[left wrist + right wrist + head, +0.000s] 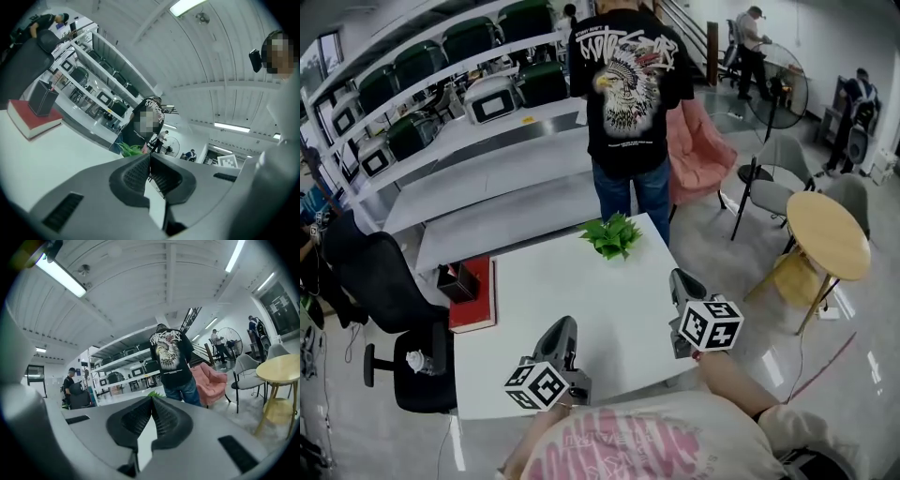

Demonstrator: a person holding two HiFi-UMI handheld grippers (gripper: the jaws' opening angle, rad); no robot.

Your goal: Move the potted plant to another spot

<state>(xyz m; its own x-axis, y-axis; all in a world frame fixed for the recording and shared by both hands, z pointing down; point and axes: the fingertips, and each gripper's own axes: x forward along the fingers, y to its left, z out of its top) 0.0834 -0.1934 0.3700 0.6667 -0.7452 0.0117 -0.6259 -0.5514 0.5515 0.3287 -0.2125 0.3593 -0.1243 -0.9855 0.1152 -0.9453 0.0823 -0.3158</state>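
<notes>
1. left gripper (563,325) and right gripper (679,279), low in the frame, both have jaws pressed together and empty; if they stay closed they may knock the potted plant (612,236) over.
2. the plant stands at the table (572,305) edge, upper centre of the frame, so a push could drop it.

No legible text or labels

Potted plant (613,235) is bright green, sitting on a plain white table (581,314). Red book (475,298) has a black box (457,280) on it. Left gripper (564,326) and right gripper (678,277) are grey, with cubes in black-and-white squares. The standing person's tee (630,84) is black with a white-and-reddish eagle print, the jeans (652,192) are blue and the armchair (698,150) is pink.
</notes>
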